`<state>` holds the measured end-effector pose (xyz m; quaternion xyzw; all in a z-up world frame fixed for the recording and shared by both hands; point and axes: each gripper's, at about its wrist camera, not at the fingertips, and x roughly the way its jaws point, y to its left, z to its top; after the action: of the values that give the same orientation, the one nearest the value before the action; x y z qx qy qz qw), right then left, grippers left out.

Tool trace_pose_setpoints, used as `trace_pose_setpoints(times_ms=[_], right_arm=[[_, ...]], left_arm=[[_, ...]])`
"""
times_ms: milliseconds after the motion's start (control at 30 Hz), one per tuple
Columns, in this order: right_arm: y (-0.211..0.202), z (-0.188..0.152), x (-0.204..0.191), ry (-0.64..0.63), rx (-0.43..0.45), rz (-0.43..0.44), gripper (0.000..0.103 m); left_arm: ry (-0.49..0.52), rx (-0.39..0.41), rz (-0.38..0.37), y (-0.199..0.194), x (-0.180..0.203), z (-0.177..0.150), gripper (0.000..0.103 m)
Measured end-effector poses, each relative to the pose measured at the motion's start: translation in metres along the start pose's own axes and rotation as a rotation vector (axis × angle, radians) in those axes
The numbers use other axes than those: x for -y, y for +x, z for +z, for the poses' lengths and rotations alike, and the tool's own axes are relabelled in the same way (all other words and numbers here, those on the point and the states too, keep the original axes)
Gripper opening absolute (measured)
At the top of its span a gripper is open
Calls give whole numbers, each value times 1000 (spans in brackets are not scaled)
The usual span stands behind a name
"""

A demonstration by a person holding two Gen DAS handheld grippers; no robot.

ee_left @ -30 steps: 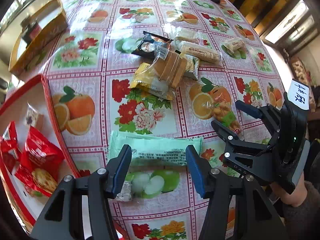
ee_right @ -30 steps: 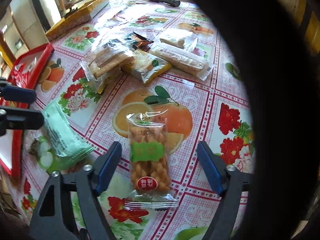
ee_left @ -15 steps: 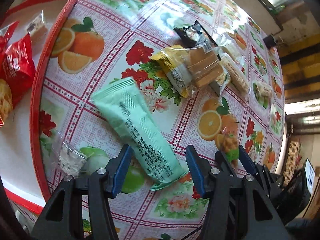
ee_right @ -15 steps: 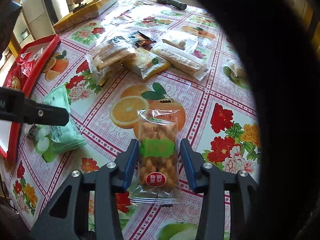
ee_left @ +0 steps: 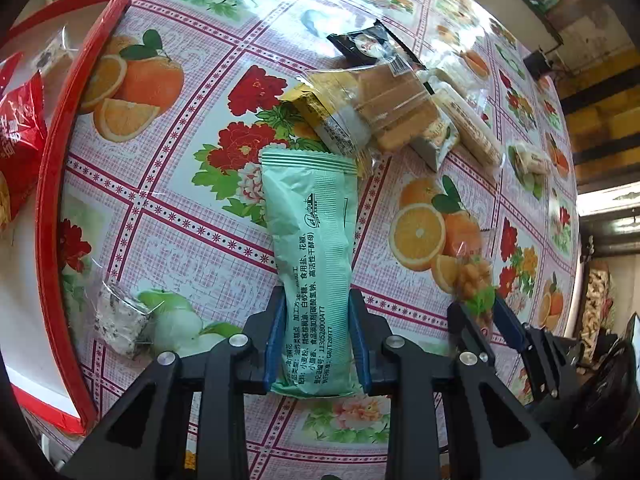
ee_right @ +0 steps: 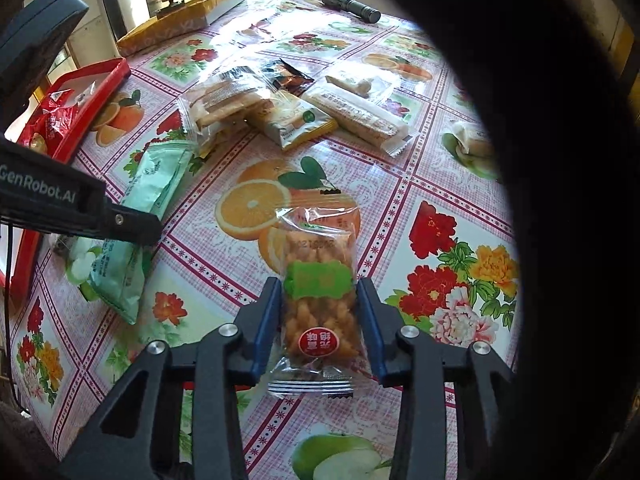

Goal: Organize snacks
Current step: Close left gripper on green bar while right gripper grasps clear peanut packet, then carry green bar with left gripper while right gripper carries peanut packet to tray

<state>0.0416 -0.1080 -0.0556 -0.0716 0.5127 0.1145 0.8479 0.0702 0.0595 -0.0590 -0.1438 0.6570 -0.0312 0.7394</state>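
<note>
My left gripper (ee_left: 317, 320) is shut on the near end of a long mint-green snack packet (ee_left: 312, 240), which also shows in the right wrist view (ee_right: 132, 216). My right gripper (ee_right: 318, 312) is shut on a clear packet of fried twists with a green label (ee_right: 318, 280); it shows at the right of the left wrist view (ee_left: 474, 280). A red tray (ee_left: 60, 128) at the left holds red snack bags (ee_left: 18, 136). A heap of other packets (ee_left: 384, 108) lies on the flowered tablecloth beyond.
A small clear-wrapped cake (ee_left: 120, 316) lies beside the tray's rim. A yellow box (ee_right: 180, 20) and a black torch (ee_right: 352, 6) sit at the table's far end. A small white packet (ee_right: 468, 140) lies at the right.
Both grippers have closed: the left one turned along the green packet and gripped it, the right one gripped the fried-twist packet.
</note>
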Motion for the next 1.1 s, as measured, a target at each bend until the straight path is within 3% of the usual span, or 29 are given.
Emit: trace_pose_setpoints(times_ms=[500, 833, 1100], right_arm=[[-27, -26, -7, 115, 24, 44, 37], [-37, -28, -27, 155, 37, 63, 37], [-49, -7, -64, 117, 68, 110, 37]], left_arm=[[317, 98, -9, -24, 3, -47, 27], [368, 122, -14, -38, -19, -62, 27], [358, 174, -32, -65, -39, -66, 27]])
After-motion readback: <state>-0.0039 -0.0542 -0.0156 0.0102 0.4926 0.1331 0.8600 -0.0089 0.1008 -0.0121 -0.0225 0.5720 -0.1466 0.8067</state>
